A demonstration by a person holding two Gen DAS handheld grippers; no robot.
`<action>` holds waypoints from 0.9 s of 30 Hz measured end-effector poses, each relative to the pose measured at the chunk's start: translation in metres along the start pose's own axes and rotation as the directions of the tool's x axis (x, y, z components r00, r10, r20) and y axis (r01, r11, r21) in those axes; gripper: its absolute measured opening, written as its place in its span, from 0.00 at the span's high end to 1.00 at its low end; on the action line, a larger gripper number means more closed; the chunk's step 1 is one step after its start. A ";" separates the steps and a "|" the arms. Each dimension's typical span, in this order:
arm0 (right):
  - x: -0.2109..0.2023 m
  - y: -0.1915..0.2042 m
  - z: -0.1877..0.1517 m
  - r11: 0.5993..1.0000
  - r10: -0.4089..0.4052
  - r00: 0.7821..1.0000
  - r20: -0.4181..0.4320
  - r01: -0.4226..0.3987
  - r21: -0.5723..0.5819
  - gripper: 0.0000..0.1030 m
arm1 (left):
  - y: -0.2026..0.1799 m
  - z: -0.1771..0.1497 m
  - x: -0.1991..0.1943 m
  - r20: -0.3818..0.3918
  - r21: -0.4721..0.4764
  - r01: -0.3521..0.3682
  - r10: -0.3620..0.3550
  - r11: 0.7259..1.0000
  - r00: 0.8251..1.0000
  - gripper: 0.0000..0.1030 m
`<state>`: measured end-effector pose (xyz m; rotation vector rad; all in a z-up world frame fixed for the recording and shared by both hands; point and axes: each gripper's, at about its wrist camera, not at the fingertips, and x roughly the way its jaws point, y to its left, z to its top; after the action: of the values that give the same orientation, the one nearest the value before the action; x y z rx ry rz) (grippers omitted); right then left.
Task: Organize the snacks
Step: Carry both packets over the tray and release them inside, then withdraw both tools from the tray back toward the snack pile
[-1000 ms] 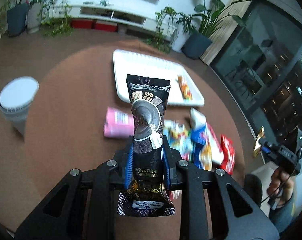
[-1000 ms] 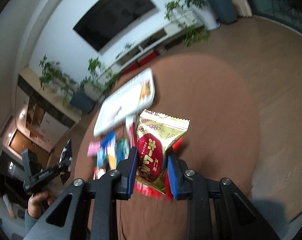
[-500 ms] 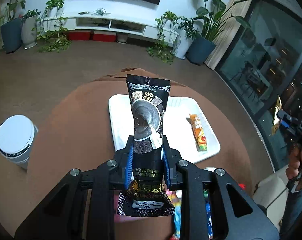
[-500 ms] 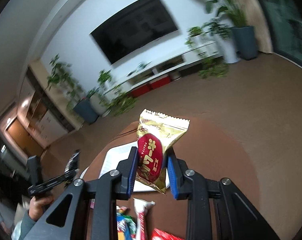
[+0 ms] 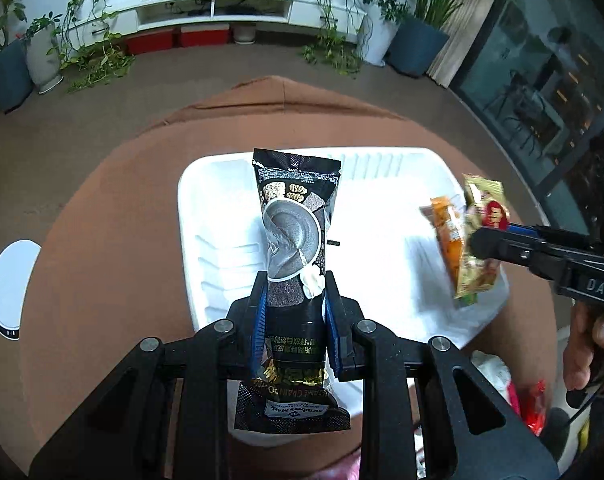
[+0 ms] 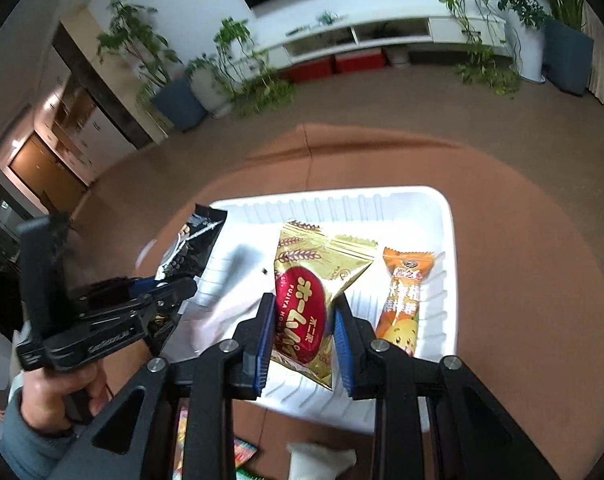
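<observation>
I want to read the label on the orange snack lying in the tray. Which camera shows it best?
The right wrist view: the orange snack lies sharp and face-up in the white tray. In the left wrist view it is blurred and partly covered by the gold packet.

A round table with a brown cloth (image 5: pixel 102 264) carries a white tray (image 6: pixel 447 240). Near its front edge lie some snack packets (image 5: pixel 535 404), perhaps three, partly hidden.
</observation>
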<state>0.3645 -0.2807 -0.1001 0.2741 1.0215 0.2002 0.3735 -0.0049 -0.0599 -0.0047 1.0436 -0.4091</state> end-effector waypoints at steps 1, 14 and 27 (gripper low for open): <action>0.005 -0.002 0.001 1.000 -0.009 1.000 -0.010 0.009 -0.002 0.71 | -0.003 -0.003 0.005 -0.007 0.006 -0.006 0.006 1.000 1.000 0.78; 0.047 -0.013 -0.009 0.998 -0.065 0.993 -0.103 0.065 -0.003 0.71 | -0.023 -0.005 0.062 -0.053 0.048 -0.047 0.050 0.998 0.997 0.78; 0.029 -0.003 -0.011 0.996 -0.074 0.996 -0.054 0.072 -0.047 0.51 | -0.025 -0.007 0.038 -0.006 0.045 -0.062 0.063 0.997 0.998 0.41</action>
<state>0.3698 -0.2734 -0.1300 0.1912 1.0792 0.1653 0.3764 -0.0389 -0.0904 0.0696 1.0386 -0.3761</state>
